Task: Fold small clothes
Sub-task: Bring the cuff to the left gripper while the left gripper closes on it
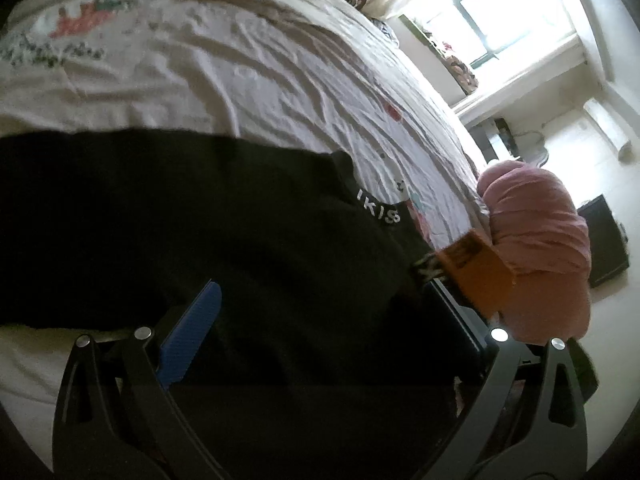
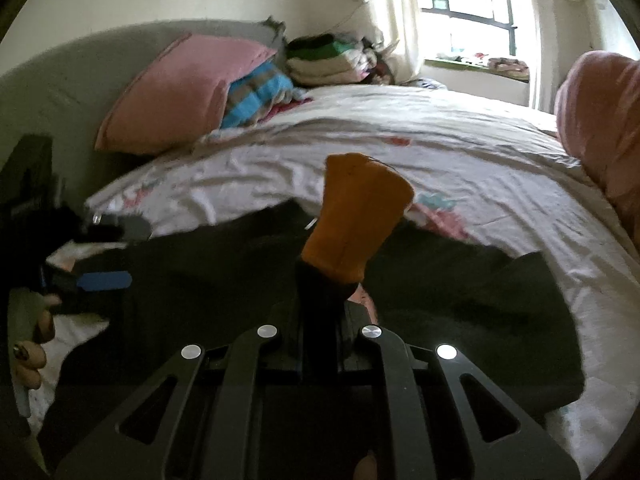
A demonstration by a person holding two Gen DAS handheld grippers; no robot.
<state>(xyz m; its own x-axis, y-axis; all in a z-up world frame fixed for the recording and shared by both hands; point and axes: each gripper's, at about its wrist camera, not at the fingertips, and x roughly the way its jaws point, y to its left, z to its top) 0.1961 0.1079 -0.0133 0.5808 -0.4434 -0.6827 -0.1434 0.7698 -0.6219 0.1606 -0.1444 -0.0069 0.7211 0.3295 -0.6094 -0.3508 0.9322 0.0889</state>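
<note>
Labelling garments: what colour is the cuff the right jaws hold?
Orange cuff on a black garment; clearest in the right wrist view.

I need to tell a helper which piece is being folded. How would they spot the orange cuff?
Start at the bed with the white printed sheet. A black garment lies across its near side. The orange cuff sticks up from it, pinched in the right gripper: the only orange thing there.
</note>
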